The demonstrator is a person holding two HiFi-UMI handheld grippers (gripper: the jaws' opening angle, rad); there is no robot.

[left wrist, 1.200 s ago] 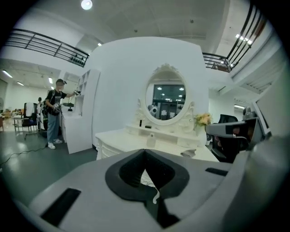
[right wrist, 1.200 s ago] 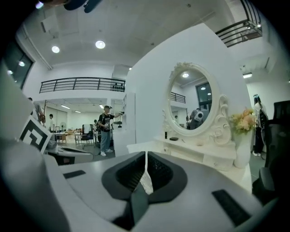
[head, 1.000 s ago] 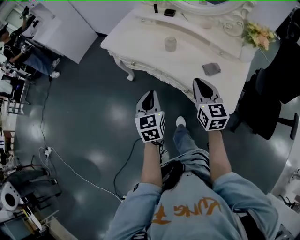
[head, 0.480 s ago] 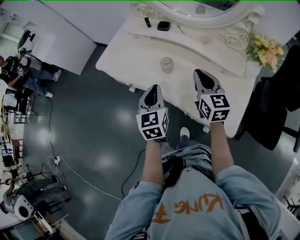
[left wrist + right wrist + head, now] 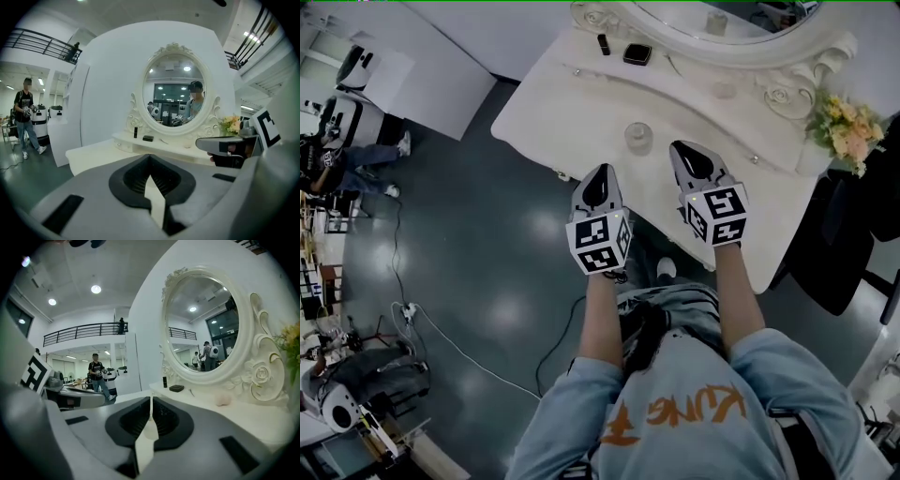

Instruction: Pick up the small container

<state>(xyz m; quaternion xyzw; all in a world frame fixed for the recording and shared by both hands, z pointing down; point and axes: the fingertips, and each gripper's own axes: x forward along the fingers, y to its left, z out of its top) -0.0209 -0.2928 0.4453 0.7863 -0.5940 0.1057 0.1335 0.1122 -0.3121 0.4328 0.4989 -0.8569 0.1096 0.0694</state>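
The small container (image 5: 638,138) is a clear, round jar standing on the white dressing table (image 5: 572,103), near the front edge. My left gripper (image 5: 602,173) is shut and empty, its tip just over the table edge, below and left of the jar. Shut and empty too, my right gripper (image 5: 682,150) hovers over the tabletop just right of the jar. Neither touches it. In the left gripper view my left gripper (image 5: 150,157) has its jaws together, and the jar is hidden behind them. The right gripper view shows my right gripper (image 5: 151,397) likewise closed, with no jar in sight.
An oval mirror (image 5: 722,23) stands at the table's back, with a black tube (image 5: 603,43) and a black compact (image 5: 637,53) on the shelf. Flowers (image 5: 847,131) sit at the right end, beside a black chair (image 5: 853,234). A white cable (image 5: 441,337) crosses the floor. A person (image 5: 24,117) stands far left.
Both grippers have moved forward to the dressing table, from over the floor to over its front edge. The jar now lies close between their tips. Jaws stayed shut.
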